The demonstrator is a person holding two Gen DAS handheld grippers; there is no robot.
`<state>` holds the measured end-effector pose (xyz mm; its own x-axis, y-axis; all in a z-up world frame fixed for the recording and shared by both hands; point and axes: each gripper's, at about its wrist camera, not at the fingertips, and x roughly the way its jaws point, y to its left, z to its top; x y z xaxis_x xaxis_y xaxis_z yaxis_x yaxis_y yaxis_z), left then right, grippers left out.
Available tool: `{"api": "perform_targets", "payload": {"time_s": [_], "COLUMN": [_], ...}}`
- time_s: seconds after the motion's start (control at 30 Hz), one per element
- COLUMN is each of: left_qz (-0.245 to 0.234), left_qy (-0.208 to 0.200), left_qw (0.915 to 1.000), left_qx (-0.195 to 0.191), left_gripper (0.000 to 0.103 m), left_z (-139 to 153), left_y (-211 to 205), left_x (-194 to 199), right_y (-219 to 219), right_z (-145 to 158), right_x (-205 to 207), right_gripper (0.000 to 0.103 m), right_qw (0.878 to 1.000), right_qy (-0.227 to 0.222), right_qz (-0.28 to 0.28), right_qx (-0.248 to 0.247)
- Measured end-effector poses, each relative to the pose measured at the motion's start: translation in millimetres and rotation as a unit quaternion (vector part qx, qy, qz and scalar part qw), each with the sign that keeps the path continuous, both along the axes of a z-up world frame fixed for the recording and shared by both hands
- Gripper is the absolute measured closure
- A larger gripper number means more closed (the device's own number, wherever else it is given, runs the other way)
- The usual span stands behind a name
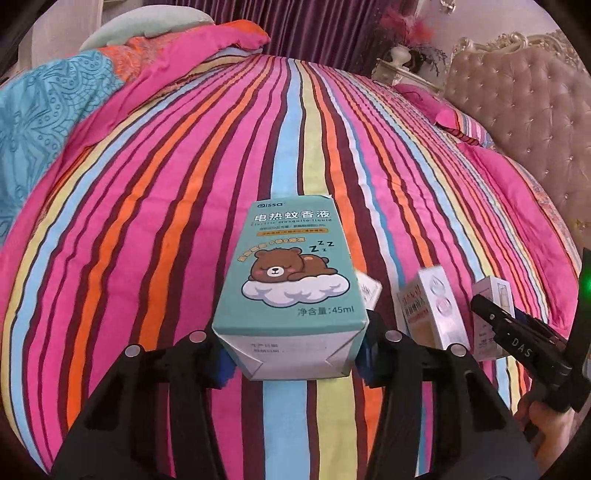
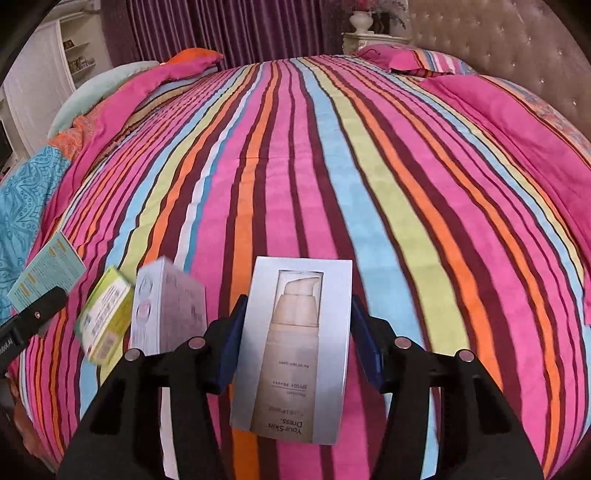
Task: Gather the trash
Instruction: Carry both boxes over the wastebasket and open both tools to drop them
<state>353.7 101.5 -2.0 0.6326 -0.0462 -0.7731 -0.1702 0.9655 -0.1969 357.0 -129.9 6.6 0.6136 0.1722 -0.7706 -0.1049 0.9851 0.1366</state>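
Observation:
A teal carton (image 1: 291, 269) with a sleeping bear on a cloud sits between my left gripper's (image 1: 295, 354) blue pads, and the gripper is shut on its lower end above the striped bedspread (image 1: 184, 184). My right gripper (image 2: 299, 343) is shut on a silver carton (image 2: 295, 350) that pictures a pump bottle, its blue pads pressing both long sides. In the left wrist view the right gripper's black finger (image 1: 517, 332) shows at the right, with a pale carton (image 1: 491, 295) behind it. The right wrist view has the teal carton (image 2: 48, 269) at its left edge.
A white carton (image 2: 166, 306) and a green carton (image 2: 107, 317) lie on the bedspread (image 2: 332, 166) between the two grippers. A tufted headboard (image 1: 517, 110), pink pillows (image 2: 406, 61) and folded quilts (image 1: 55, 110) ring the bed. Purple curtains (image 2: 221, 29) hang behind.

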Motion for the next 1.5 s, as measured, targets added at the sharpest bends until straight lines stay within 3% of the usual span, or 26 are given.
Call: {"api": "perform_targets", "payload": {"time_s": [0.4, 0.73, 1.2, 1.5], "left_qz": [-0.012, -0.022, -0.050, -0.063], "left_qy": [0.000, 0.016, 0.018, 0.029], "left_qw": [0.9998, 0.9995, 0.9977, 0.9965], "left_qx": [0.018, 0.018, 0.041, 0.047], "left_gripper": [0.054, 0.054, 0.054, 0.054], "left_z": [1, -4, -4, -13], "left_y": [-16, -40, -73, -82], "left_x": [-112, -187, -265, -293], "right_y": [-37, -31, -35, -31], "right_z": [1, 3, 11, -5], "right_x": [-87, -148, -234, -264], "right_gripper": [0.052, 0.052, 0.052, 0.052], "right_qw": [0.999, 0.998, 0.995, 0.995], "right_qy": [-0.012, -0.005, -0.009, 0.008], "right_qz": [0.009, 0.040, 0.062, 0.064], "right_qx": [0.033, 0.053, 0.072, 0.071]}}
